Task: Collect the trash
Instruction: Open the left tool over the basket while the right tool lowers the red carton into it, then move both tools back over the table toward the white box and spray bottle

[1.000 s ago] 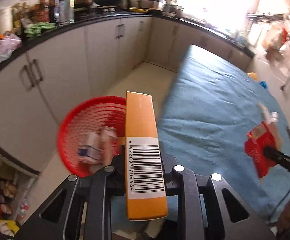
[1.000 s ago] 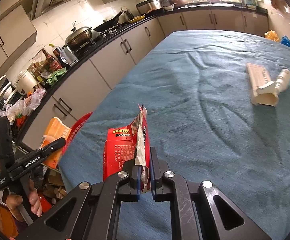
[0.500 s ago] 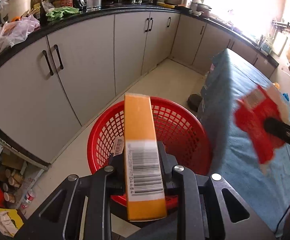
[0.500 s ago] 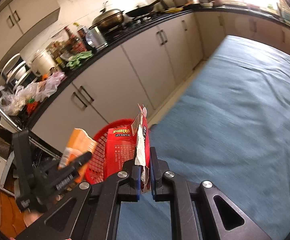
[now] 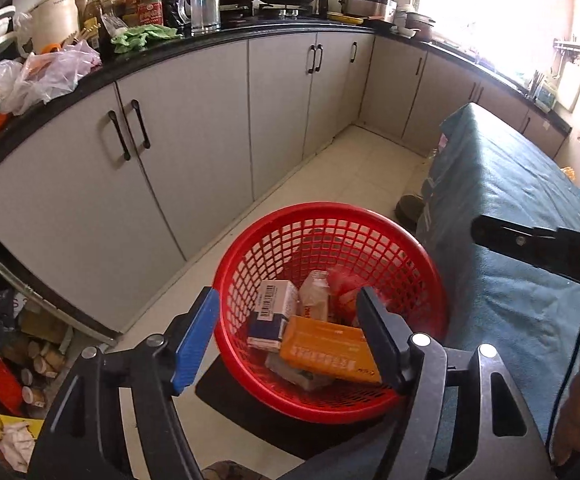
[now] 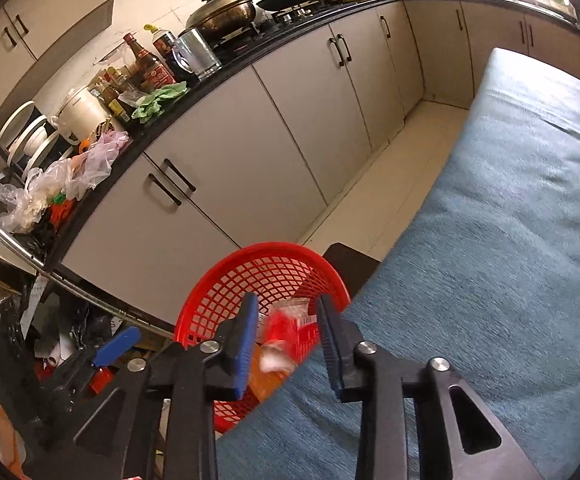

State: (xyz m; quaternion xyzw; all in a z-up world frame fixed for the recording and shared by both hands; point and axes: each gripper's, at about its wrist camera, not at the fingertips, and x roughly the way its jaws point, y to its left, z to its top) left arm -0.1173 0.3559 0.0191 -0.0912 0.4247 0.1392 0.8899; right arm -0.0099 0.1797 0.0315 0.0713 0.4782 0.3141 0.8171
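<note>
My left gripper [image 5: 285,340] hangs over the red basket [image 5: 422,256], which stands on the pale floor between the grey cupboards [image 5: 193,144] on the left and the blue-covered table [image 5: 530,208] on the right. Its jaws are opening and nothing is between the pads; the orange box [image 5: 326,346] lies released in the basket, flat and slanted across the near side, on top of other trash. Further in lie a white carton with a barcode [image 5: 273,308] at the left and a pale bottle [image 5: 316,300] just beside it, with a blurred red packet [image 5: 348,294] to the right of the bottle.

In the right wrist view, my right gripper [image 6: 285,344] points down at the basket's [image 6: 225,300] near right rim, close to the table [image 6: 490,240] edge. Its jaws are opening too; the red packet [image 6: 290,332] shows blurred between them, and the pads do not press on it, so it is let go. I cannot tell whether it has reached the basket floor. My left gripper [image 6: 113,346] appears at the lower left of this view, its blue pad beside the basket.

The far counter [image 5: 217,36] carries bottles, a lidded pan and plastic bags
</note>
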